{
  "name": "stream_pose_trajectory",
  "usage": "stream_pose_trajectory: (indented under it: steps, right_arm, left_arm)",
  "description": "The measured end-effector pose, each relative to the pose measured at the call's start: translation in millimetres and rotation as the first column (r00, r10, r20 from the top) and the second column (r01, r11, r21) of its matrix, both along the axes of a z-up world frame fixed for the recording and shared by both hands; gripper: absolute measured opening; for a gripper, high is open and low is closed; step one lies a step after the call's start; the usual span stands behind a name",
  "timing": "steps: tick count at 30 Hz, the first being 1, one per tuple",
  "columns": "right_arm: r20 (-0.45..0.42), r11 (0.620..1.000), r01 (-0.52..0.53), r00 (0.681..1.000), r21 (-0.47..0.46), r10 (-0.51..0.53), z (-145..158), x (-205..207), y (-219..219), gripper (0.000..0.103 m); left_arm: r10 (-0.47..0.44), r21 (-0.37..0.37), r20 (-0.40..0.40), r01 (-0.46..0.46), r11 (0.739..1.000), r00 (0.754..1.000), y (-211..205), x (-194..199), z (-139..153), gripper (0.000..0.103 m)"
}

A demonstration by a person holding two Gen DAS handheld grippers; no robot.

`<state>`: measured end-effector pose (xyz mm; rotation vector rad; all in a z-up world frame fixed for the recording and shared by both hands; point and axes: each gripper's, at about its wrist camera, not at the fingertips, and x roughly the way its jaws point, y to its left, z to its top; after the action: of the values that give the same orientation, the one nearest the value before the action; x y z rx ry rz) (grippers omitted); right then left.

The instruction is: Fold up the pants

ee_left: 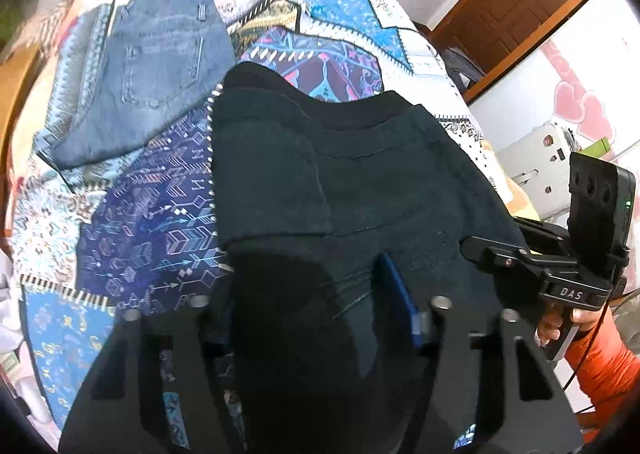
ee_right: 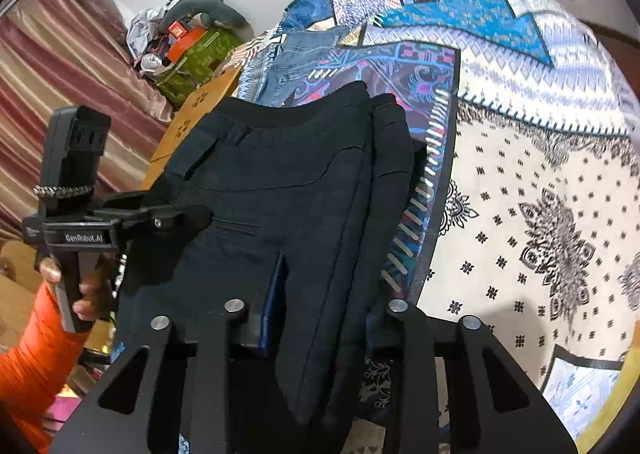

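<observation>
Dark pants (ee_left: 360, 182) fill the centre of both wrist views, lying on a patchwork quilt (ee_left: 160, 222), waistband toward the top of the frame and one folded layer lapping over another. I have the left gripper (ee_left: 320, 318) at the bottom centre of its view, its jaws closed on a bunch of the dark cloth; one blue pad (ee_left: 400, 306) shows against the fabric. My right gripper (ee_right: 316, 318) sits at the bottom centre of its own view, likewise clamped on a fold of the pants, with a blue pad (ee_right: 274, 306) visible on the left side of the fold. Each view catches the other gripper at the pants' edge, held by a hand (ee_right: 86, 294) in an orange sleeve (ee_right: 36, 342). Folded jeans (ee_left: 152, 70) lie on the quilt at upper left of the left view, apart from the pants. A striped curtain (ee_right: 60, 66) hangs at the left of the right view.
</observation>
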<state>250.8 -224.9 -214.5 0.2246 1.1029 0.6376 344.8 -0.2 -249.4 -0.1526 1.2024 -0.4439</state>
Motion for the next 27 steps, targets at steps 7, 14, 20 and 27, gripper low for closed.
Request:
stream_pose_trajectory:
  steps: [7,14,20,27]
  right_arm:
    - [0.091,1.0,-0.017,0.996,-0.017,0.018,28,-5,8,0.021]
    - [0.22,0.999,-0.033,0.975,-0.03,0.038,67,-1,24,0.02]
    - [0.314,0.998,-0.059,0.947,-0.036,0.067,98,19,50,0.019]
    - [0.389,0.996,-0.088,0.917,-0.021,0.089,118,63,94,0.019]
  left_arm:
    - [-0.012,0.042,0.109,0.008,0.999,0.994,1,-10,34,0.027]
    - [0.04,0.041,0.213,-0.05,0.998,0.976,14,-13,64,0.024]
    - [0.097,0.04,0.315,-0.115,0.992,0.944,44,-5,101,0.024]
    - [0.169,0.048,0.397,-0.204,0.978,0.902,87,26,129,0.023]
